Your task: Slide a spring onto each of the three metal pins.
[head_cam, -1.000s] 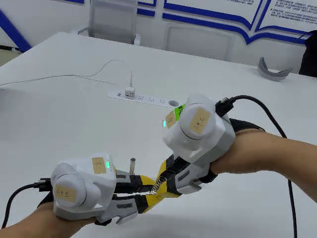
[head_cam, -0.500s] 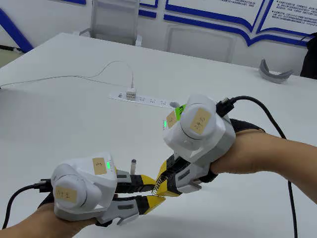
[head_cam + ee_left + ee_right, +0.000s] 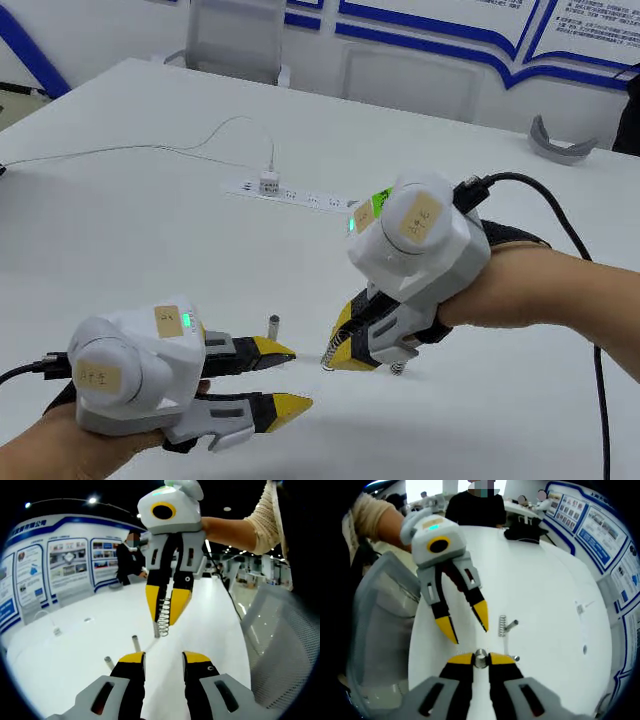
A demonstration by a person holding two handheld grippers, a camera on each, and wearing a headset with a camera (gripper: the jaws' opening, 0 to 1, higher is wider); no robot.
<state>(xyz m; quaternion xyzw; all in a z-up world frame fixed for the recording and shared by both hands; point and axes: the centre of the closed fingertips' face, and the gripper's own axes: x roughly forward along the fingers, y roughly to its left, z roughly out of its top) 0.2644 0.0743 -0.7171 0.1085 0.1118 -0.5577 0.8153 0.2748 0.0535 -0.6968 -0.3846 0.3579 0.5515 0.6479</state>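
Observation:
My right gripper (image 3: 345,354) is shut on a small metal spring (image 3: 328,352), whose lower end hangs just above the white table (image 3: 150,230). In the left gripper view the same spring (image 3: 161,620) hangs between the right gripper's yellow tips (image 3: 164,614). My left gripper (image 3: 284,377) is open and holds nothing, a short way left of the spring. A bare upright metal pin (image 3: 273,325) stands just beyond its tips. A second, shorter pin (image 3: 108,661) shows beside the taller pin (image 3: 135,642). Another spring (image 3: 502,625) stands next to a pin (image 3: 511,624); I cannot tell if it sits on one.
A white power strip (image 3: 290,195) with a plugged-in cable (image 3: 150,152) lies further back on the table. A grey curved object (image 3: 560,145) rests at the far right edge. A chair (image 3: 235,40) stands behind the table. A small metal part (image 3: 398,368) sits under the right gripper.
My left gripper has drawn back to the left, away from the right gripper's tips, and its jaws now stand clear of the spring. The right gripper still holds the spring.

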